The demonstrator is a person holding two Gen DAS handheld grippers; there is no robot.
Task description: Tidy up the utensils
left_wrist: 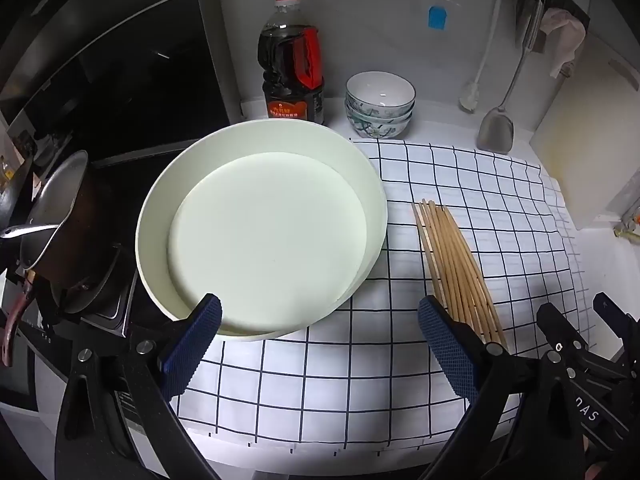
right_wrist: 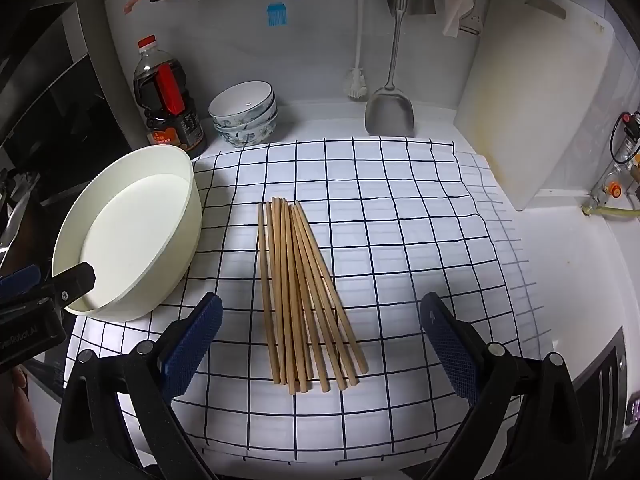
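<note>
Nearest, the right tool (right_wrist: 320, 344) hangs with its jaws spread wide and empty over the near ends of the loose fan of pale wooden chopsticks (right_wrist: 298, 292), which lie on the blue-checked white cloth (right_wrist: 400, 240) covering the surface. The left tool (left_wrist: 320, 344), equally wide and empty, hovers at the near rim of the round cream shallow tub (left_wrist: 260, 232) just left of them. A good pick likely means closing across the whole bundle (stray sticks roll), then tipping it into the tub; 1 stack of patterned bowls (right_wrist: 244, 118) sits beyond.
</note>
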